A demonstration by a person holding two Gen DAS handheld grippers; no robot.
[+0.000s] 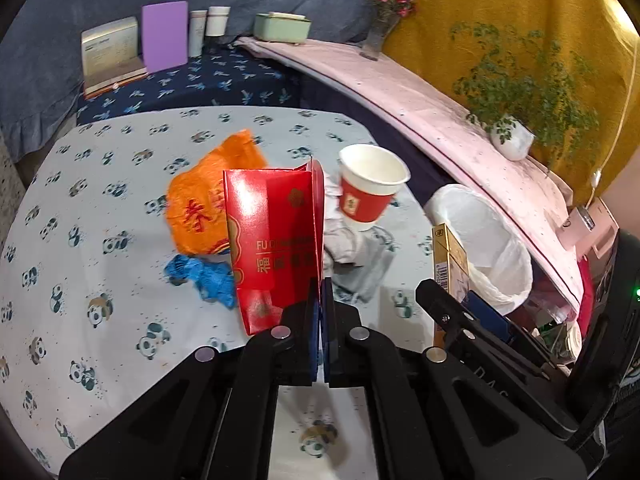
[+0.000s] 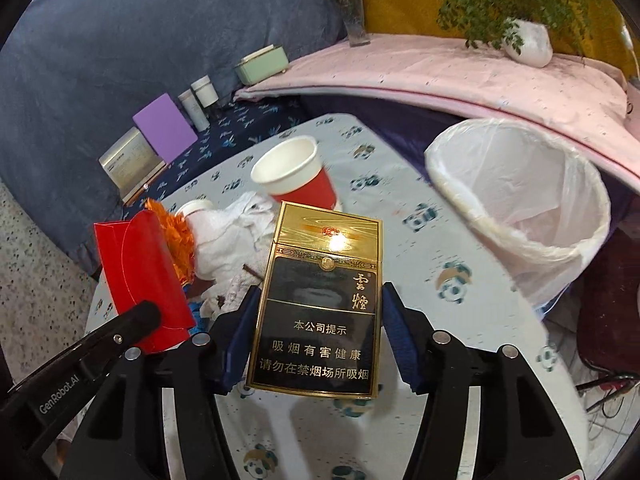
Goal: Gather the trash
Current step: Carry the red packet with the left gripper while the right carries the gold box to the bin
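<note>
The lined bin (image 2: 532, 208) gapes unobstructed; the worktop (image 2: 404, 248) just beside it lies bare, while beyond that strip a paper cup (image 2: 296, 176) and crumpled tissue (image 2: 232, 236) crowd the surface.

Cigarette pack (image 2: 316, 312) reads 本公司提示, 吸烟有害健康 — red envelope (image 1: 276, 248) "FU", 福 — claw arm (image 2: 60, 392) "GenRobot.AI".

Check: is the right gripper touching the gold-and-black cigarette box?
Touching. The right wrist view shows the right gripper with blue pads pressed against both sides of the cigarette box.
</note>
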